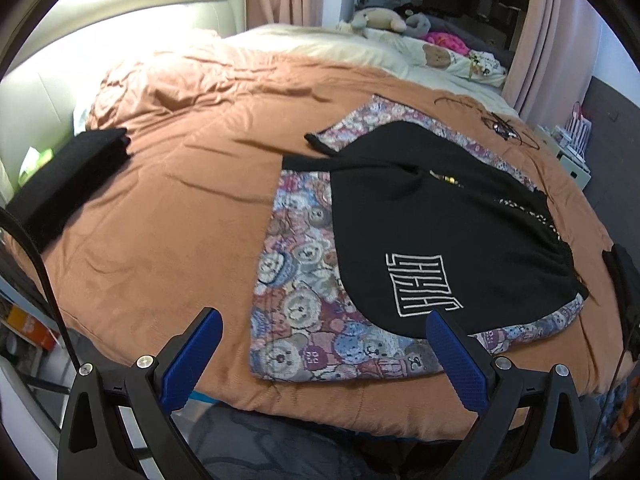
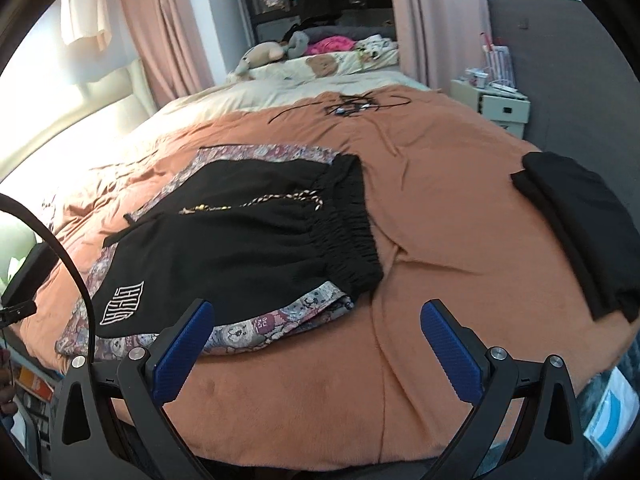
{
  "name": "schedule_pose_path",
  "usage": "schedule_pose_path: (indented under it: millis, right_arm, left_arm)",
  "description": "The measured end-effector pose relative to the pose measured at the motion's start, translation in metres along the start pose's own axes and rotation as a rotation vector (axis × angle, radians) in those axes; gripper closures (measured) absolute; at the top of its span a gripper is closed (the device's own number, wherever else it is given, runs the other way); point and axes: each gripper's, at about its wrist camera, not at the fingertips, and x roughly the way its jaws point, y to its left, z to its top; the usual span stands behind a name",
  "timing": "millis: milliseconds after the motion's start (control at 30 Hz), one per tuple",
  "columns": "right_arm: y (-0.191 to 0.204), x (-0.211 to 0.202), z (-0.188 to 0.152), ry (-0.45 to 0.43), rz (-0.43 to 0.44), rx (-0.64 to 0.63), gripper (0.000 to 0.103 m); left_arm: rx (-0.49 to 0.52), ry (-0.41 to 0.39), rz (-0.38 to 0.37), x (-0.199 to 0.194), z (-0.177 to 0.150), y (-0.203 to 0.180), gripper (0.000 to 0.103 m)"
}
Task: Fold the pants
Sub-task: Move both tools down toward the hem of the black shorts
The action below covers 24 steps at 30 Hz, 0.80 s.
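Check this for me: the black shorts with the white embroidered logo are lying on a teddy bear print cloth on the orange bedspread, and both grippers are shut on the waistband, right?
Not quite. Neither gripper is shut on the gathered elastic waistband. The left gripper and right gripper are both open, holding nothing, as each wrist view shows. The black shorts do lie on the teddy bear print cloth on the orange bedspread.

Left gripper (image 1: 324, 344), right gripper (image 2: 316, 336): black plastic frames, ribbed blue finger pads (image 1: 192, 356), silver screws, black cable loop.
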Motion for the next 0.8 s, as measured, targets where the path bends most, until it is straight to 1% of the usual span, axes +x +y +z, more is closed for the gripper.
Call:
schedule_pose_path:
  millis: [100, 200, 267, 367, 400, 433, 533, 567, 633, 667, 733, 800]
  right_arm:
    - [-0.006, 0.011, 0.004, 0.033, 0.01, -0.019, 0.0]
    - [-0.014, 0.022, 0.009, 0.07, 0.026, -0.011, 0.0]
    - [-0.021, 0.029, 0.012, 0.089, 0.045, 0.013, 0.0]
    - [-0.031, 0.036, 0.016, 0.105, 0.074, 0.044, 0.0]
    - [-0.035, 0.038, 0.017, 0.112, 0.085, 0.054, 0.0]
    - [-0.039, 0.041, 0.018, 0.117, 0.093, 0.061, 0.0]
    - [-0.049, 0.048, 0.019, 0.137, 0.123, 0.089, 0.0]
    - [-0.053, 0.049, 0.019, 0.143, 0.13, 0.097, 0.004]
    - [-0.058, 0.053, 0.019, 0.16, 0.147, 0.109, 0.009]
    - [-0.059, 0.057, 0.021, 0.17, 0.155, 0.115, 0.01]
    - [-0.065, 0.06, 0.022, 0.187, 0.17, 0.131, 0.011]
    - [-0.071, 0.065, 0.022, 0.205, 0.187, 0.158, 0.015]
  left_arm:
    - [-0.025, 0.029, -0.049, 0.009, -0.002, 0.002, 0.0]
    - [-0.067, 0.05, -0.097, 0.017, -0.003, 0.007, 0.0]
    - [-0.093, 0.073, -0.085, 0.023, -0.004, 0.012, 0.0]
    - [-0.157, 0.094, -0.127, 0.029, -0.008, 0.021, 0.001]
    - [-0.172, 0.101, -0.122, 0.03, -0.009, 0.024, 0.002]
    - [-0.177, 0.105, -0.112, 0.03, -0.01, 0.026, 0.005]
    - [-0.196, 0.117, -0.109, 0.029, -0.013, 0.033, 0.006]
    - [-0.204, 0.125, -0.108, 0.029, -0.014, 0.036, 0.007]
    - [-0.223, 0.141, -0.103, 0.031, -0.016, 0.041, 0.013]
    - [-0.24, 0.15, -0.109, 0.033, -0.017, 0.045, 0.015]
    - [-0.284, 0.167, -0.124, 0.036, -0.02, 0.054, 0.022]
    - [-0.335, 0.19, -0.128, 0.041, -0.024, 0.063, 0.024]
